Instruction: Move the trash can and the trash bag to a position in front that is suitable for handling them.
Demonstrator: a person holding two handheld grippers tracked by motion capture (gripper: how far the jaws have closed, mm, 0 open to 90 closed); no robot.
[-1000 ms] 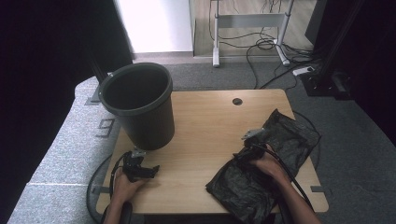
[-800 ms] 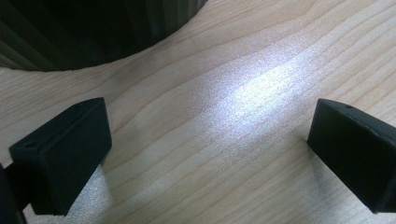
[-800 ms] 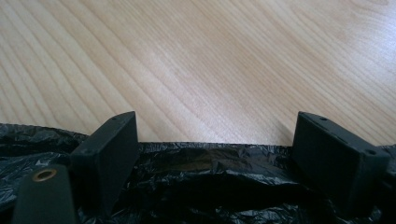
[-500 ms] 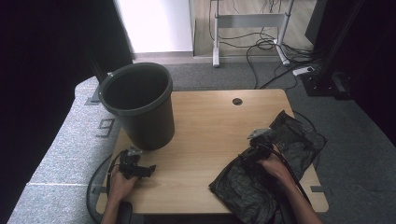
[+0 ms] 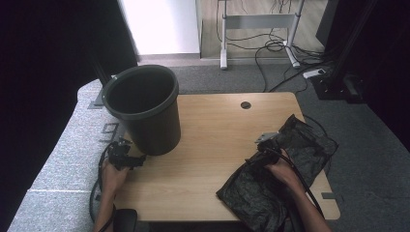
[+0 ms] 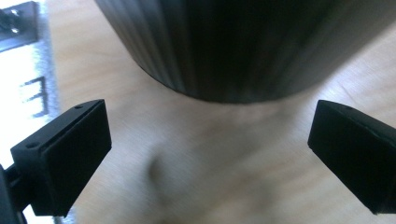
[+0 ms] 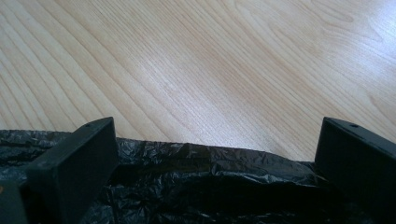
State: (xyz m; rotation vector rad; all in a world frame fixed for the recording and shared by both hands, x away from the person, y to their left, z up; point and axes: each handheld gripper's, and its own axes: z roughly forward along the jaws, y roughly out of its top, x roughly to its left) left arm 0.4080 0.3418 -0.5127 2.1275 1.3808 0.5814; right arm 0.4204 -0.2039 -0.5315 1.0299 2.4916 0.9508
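Your right claw [image 5: 265,143] is standing released, its jaws having just been opening and now as wide apart as they go. The right gripper view is showing the crinkled edge of the black bag [image 7: 196,186] lying flat between and below the jaws, with neither pad pressing on it; bare table [image 7: 224,70] is stretching ahead of the claw. The high view is adding what that close view is missing: the bag [image 5: 270,188] is spreading out behind and to both sides of the claw, under your right hand [image 5: 283,169], and reaching over the table's near right edge.

Your left claw [image 5: 126,159] is also standing released, with nothing between its jaws. In the left gripper view the ribbed wall of the bin [image 6: 243,46] is rising just ahead of the jaws, its foot on the wood. From above you are seeing the bin [image 5: 145,116] upright with its mouth open, just beside the claw at the table's left edge.
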